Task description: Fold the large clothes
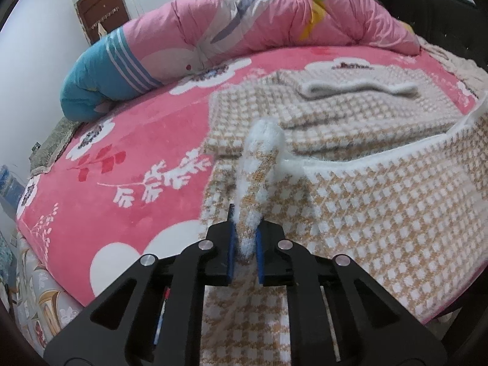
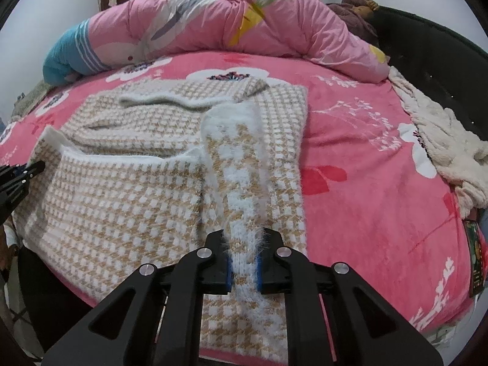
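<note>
Knit fabric: a tan-and-white houndstooth sweater [image 2: 146,183] with fuzzy white edging is seen spread over the near half of the bed, its lower hem hanging off the front edge.
Sweater layout: the upper part is lain flat farther back, with a white ribbed collar band [image 2: 170,101] resting across it; a white-trimmed edge [image 1: 350,164] is raised between the two gripped points.
Left gripper [image 1: 244,244]: the jaws are closed tight on a pinched fold of the sweater's left hem, which is drawn up into a narrow ridge ending in a fuzzy white tip [image 1: 267,134].
Left pads [image 1: 231,253]: blue, pressed against the knit on both sides.
Right gripper [image 2: 244,259]: the jaws are likewise clamped on a strip of the sweater's right hem, which is lifted as a ridge toward a white-edged tip [image 2: 228,116].
Other gripper in the right wrist view: black fingers [image 2: 18,174] are seen at the far left edge, against the sweater's left side.
Bedcover [image 2: 366,189]: pink plush with white blossoms and red leaves, lying under the sweater.
Duvet [image 1: 274,21]: pink, printed with a rabbit and carrots, with a blue striped end, bunched along the far side of the bed.
Cream throw [image 2: 451,152]: fleecy, heaped at the right edge, well apart from the sweater.
Headboard [image 2: 427,61]: dark, curved round the right side.
Door [image 1: 102,6]: brown, in the far wall.
</note>
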Demonstrator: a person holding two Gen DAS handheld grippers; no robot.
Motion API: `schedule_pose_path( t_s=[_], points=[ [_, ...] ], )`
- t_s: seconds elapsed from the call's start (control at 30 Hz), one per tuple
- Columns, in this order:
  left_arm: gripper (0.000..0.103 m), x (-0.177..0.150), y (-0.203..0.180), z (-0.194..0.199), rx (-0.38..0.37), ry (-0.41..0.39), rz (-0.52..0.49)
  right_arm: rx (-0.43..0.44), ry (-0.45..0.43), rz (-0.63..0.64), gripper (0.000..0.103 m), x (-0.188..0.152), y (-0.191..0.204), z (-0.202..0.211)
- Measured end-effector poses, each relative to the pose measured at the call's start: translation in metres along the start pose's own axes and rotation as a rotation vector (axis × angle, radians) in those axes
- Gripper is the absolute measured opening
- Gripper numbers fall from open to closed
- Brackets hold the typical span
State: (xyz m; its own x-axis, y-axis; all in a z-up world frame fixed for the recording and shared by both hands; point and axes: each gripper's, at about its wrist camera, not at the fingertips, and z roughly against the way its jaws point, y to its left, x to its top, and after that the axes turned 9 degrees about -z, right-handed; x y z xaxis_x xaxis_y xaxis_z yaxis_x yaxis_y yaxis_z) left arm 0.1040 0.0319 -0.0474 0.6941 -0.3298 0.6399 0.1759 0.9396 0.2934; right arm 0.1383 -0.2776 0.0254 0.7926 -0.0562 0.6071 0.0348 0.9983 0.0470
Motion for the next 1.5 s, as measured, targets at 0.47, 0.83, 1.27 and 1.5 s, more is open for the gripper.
schedule_pose_path(
  t_s=[0.47,0.83,1.27,1.5],
  points=[
    [0.008,0.019,0.017,0.107,0.072,-0.308,0.023,0.073,-0.232,-0.048,0.008,0.012,-0.016,0.085],
    [0.008,0.147,0.066,0.047,0.052,-0.375,0.032,0.104,-0.330,-0.025,0.008,0.145,-0.024,0.038],
    [0.029,0.179,0.076,-0.197,-0.087,0.102,0.050,0.171,0.095,-0.121,0.021,0.209,-0.037,-0.203],
    [0.050,0.187,0.115,-0.161,-0.159,-0.050,0.205,0.259,-0.017,-0.202,0.044,0.228,-0.065,-0.166]
  ],
)
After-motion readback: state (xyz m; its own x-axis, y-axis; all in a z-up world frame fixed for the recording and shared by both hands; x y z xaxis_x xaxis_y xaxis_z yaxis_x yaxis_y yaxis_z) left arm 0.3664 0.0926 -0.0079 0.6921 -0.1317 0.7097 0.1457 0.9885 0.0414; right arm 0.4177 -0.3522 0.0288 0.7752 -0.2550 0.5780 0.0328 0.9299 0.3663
